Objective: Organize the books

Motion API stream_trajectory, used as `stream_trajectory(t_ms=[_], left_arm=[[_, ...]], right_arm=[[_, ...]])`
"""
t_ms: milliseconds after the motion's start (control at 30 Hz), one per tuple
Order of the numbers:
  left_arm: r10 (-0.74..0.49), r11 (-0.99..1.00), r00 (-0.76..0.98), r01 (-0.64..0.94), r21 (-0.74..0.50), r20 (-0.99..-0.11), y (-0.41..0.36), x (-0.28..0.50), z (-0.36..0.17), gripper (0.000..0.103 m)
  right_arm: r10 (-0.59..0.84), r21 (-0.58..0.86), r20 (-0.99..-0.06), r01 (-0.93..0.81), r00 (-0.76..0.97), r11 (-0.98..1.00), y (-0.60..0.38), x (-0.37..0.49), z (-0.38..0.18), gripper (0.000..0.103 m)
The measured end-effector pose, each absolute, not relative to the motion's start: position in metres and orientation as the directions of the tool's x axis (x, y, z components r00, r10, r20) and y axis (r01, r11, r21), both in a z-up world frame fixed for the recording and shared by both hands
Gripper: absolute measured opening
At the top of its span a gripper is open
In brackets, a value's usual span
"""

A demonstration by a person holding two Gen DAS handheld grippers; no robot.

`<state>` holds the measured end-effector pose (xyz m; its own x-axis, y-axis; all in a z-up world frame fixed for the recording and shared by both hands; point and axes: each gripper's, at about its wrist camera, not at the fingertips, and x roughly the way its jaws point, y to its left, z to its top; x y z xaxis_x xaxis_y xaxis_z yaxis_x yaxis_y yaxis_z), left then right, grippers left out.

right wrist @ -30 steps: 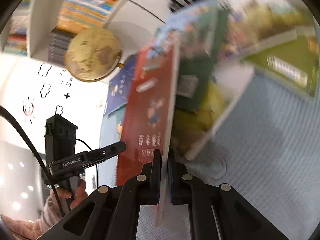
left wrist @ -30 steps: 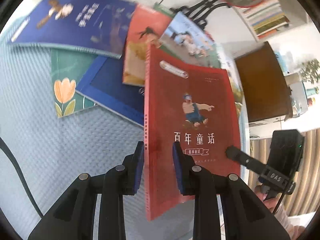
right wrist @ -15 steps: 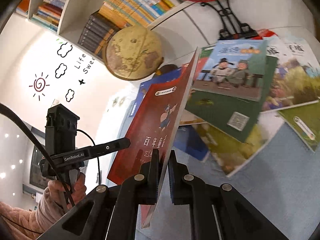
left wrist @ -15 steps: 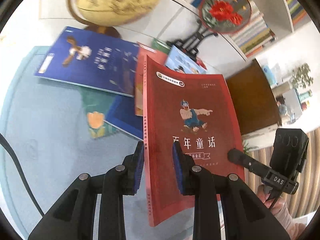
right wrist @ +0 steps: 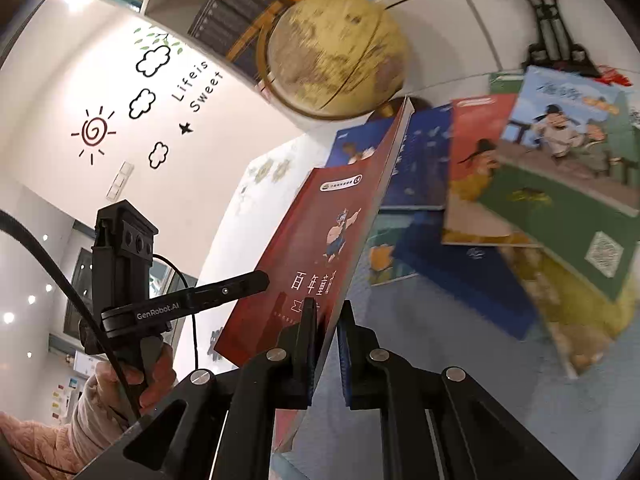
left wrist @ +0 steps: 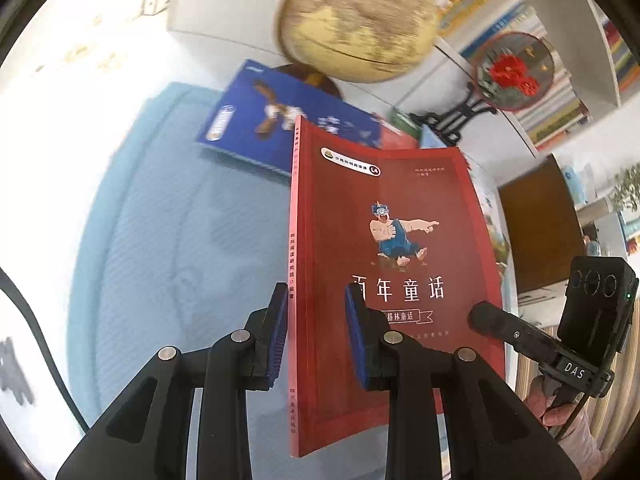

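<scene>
A red book (left wrist: 384, 264) with a cartoon figure on its cover stands lifted above a light blue mat (left wrist: 168, 248). My right gripper (right wrist: 325, 344) is shut on the red book (right wrist: 320, 240) at its lower edge and holds it upright. My left gripper (left wrist: 316, 340) is open; its pads straddle the book's spine edge with a gap on each side. Several other books lie fanned on the mat behind: a blue one (left wrist: 272, 120), a red-orange one (right wrist: 472, 168) and a green one (right wrist: 568, 184).
A yellow globe (left wrist: 356, 20) stands at the back of the mat. A round red-flower fan on a black stand (left wrist: 508, 68) and shelves of books (right wrist: 248, 12) are behind. The other hand-held gripper shows in each view (right wrist: 120, 280).
The red book has been raised off the pile and tipped more upright, held by the right gripper. Both cameras have pulled back and up; the globe is now in view.
</scene>
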<state>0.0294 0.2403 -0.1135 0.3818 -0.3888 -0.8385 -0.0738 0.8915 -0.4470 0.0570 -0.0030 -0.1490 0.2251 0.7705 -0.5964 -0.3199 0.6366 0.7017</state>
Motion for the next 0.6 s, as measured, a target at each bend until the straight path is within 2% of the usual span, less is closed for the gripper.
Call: stream_trajectory(t_ms=[600], left_arm=[[-0.317, 0.873, 0.388, -0.239, -0.426, -0.866, 0.351, 0.007, -0.148, 0.023]], right_arm=[[0.787, 0.726, -0.611, -0.333, 0.090, 0.602, 0.114, 0.065, -0.179, 0.010]])
